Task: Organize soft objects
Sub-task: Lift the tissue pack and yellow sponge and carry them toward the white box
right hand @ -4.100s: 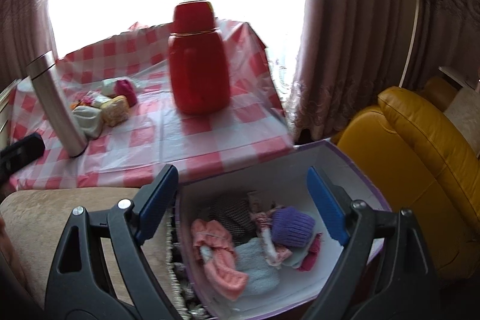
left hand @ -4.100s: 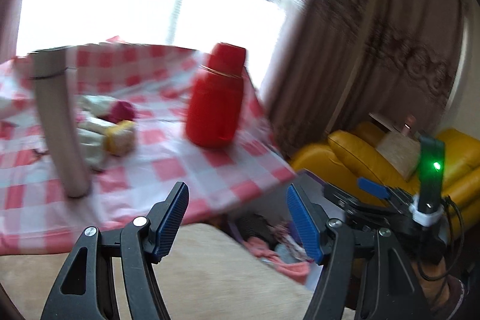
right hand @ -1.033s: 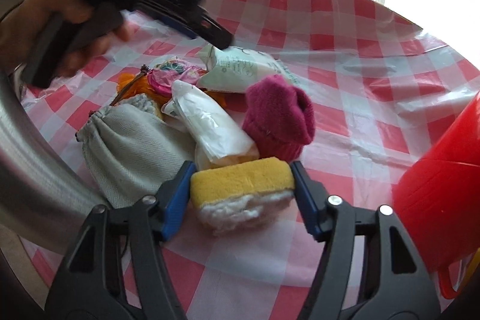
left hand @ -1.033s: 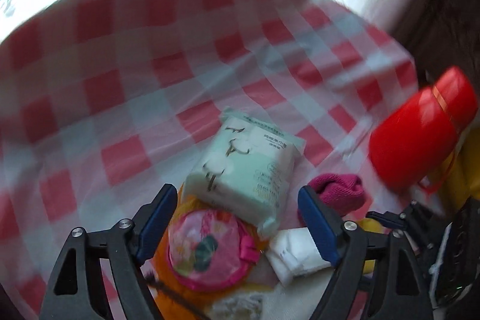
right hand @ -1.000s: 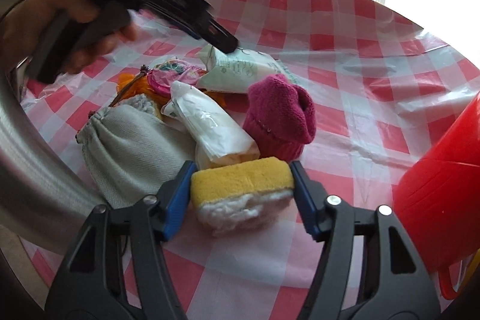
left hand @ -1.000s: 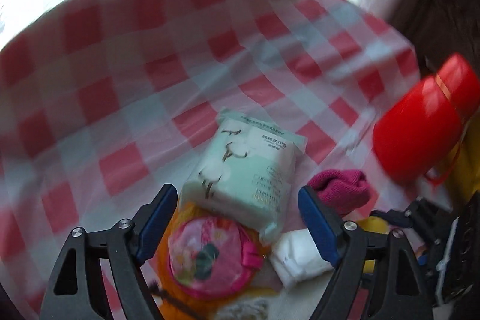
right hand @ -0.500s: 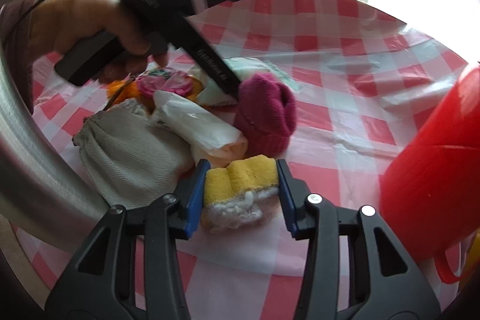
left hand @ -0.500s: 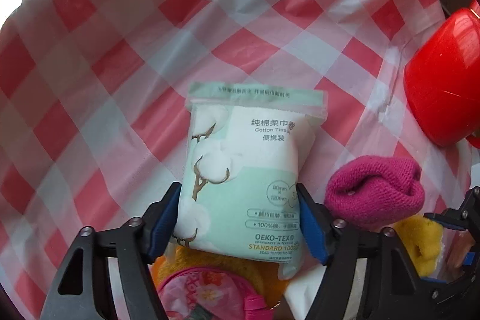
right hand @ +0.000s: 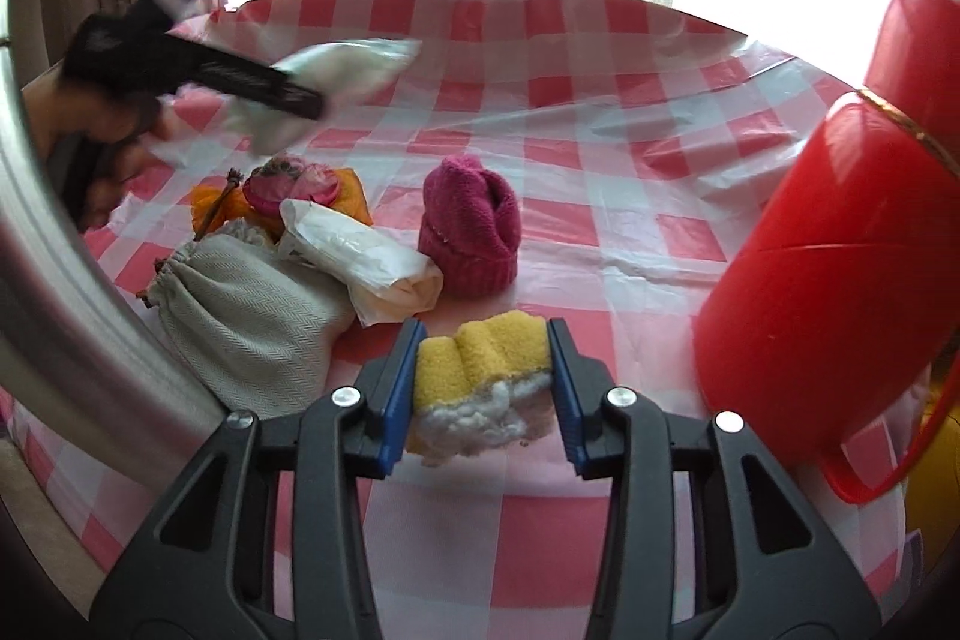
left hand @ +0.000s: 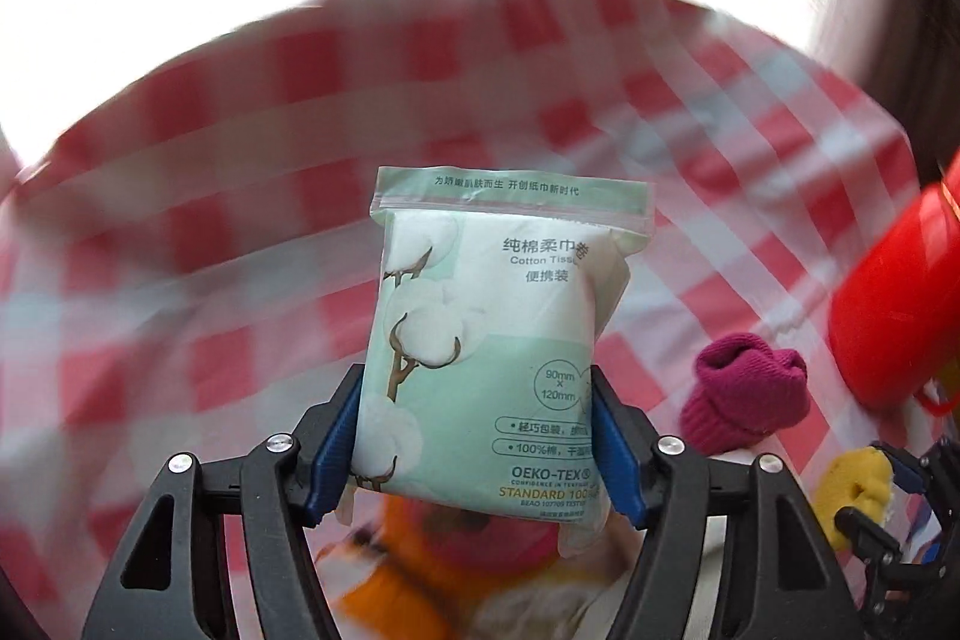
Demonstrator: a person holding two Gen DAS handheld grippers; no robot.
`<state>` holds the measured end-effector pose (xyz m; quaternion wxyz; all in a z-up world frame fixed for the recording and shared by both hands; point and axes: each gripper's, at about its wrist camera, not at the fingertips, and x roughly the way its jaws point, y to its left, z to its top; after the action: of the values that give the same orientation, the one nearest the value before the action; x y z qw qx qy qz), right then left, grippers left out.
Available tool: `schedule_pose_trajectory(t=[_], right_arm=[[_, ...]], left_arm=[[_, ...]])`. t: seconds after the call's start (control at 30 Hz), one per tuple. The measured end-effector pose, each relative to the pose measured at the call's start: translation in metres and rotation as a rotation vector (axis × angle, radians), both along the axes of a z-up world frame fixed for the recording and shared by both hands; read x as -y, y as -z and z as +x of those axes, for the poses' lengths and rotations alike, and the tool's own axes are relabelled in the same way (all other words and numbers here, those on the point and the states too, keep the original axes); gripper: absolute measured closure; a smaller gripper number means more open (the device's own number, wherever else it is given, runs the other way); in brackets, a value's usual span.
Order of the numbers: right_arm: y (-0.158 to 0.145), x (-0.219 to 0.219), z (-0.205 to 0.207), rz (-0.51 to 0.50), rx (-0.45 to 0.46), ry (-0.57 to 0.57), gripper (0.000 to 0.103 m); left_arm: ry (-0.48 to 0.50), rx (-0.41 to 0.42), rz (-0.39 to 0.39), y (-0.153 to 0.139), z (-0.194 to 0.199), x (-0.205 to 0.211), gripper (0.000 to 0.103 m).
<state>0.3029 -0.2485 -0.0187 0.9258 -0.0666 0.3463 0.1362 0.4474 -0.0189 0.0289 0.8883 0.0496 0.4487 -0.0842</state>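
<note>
My left gripper (left hand: 477, 436) is shut on a pale green cotton tissue pack (left hand: 492, 340) and holds it above the checked tablecloth (left hand: 210, 196); in the right wrist view the gripper and pack (right hand: 336, 70) are blurred at upper left. My right gripper (right hand: 483, 388) is shut on a yellow sponge (right hand: 480, 364) with a white fluffy underside, just above the cloth. A magenta knit hat (right hand: 471, 226), a white plastic packet (right hand: 360, 256), a grey drawstring pouch (right hand: 246, 316) and an orange and pink soft item (right hand: 294, 190) lie on the table.
A red thermos jug (right hand: 840, 244) stands close on the right. A tall steel flask (right hand: 72, 280) rises at the left edge. A bright window and curtains are behind the table (right hand: 540, 58). The hat (left hand: 744, 388) and the jug (left hand: 894, 304) also show in the left wrist view.
My left gripper closed on the tissue pack and lifted it off the pile. My right gripper closed on the yellow sponge, squeezing it narrower, and raised it slightly.
</note>
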Motion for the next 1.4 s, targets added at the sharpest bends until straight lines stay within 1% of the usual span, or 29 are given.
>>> schedule_pose_trajectory(t=[0.07, 0.13, 0.17, 0.27, 0.37, 0.47, 0.6, 0.77, 0.97, 1.13, 1.4], right_arm=[[-0.005, 0.001, -0.007, 0.002, 0.008, 0.006, 0.059], [-0.009, 0.001, -0.015, 0.004, 0.014, 0.009, 0.059], [-0.01, 0.001, -0.018, 0.005, 0.015, 0.011, 0.059], [-0.014, 0.0, -0.027, 0.008, 0.018, 0.008, 0.059], [-0.019, -0.002, -0.04, 0.005, 0.027, 0.004, 0.059], [-0.022, -0.003, -0.053, 0.002, 0.036, 0.003, 0.059], [-0.025, -0.006, -0.072, -0.009, 0.051, -0.001, 0.059], [-0.036, -0.005, -0.095, -0.023, 0.112, 0.016, 0.059], [-0.051, -0.001, -0.116, -0.017, 0.184, 0.043, 0.059], [-0.062, 0.002, -0.134, -0.011, 0.229, 0.055, 0.059], [-0.08, 0.008, -0.158, 0.005, 0.298, 0.062, 0.059]], left_arm=[[-0.093, 0.036, 0.015, -0.008, -0.02, -0.021, 0.035], [-0.17, 0.062, -0.003, -0.016, -0.042, -0.038, 0.035], [-0.197, 0.071, 0.003, -0.018, -0.051, -0.042, 0.034], [-0.24, 0.091, 0.011, -0.025, -0.083, -0.05, 0.034], [-0.277, 0.106, 0.045, -0.027, -0.114, -0.051, 0.034], [-0.308, 0.126, 0.05, -0.025, -0.14, -0.047, 0.034], [-0.367, 0.181, 0.045, -0.026, -0.179, -0.042, 0.034], [-0.403, 0.24, 0.026, -0.029, -0.232, -0.035, 0.034], [-0.423, 0.284, -0.006, -0.029, -0.278, -0.023, 0.034], [-0.409, 0.306, -0.009, -0.03, -0.305, -0.008, 0.034], [-0.411, 0.395, 0.007, -0.048, -0.341, 0.013, 0.034]])
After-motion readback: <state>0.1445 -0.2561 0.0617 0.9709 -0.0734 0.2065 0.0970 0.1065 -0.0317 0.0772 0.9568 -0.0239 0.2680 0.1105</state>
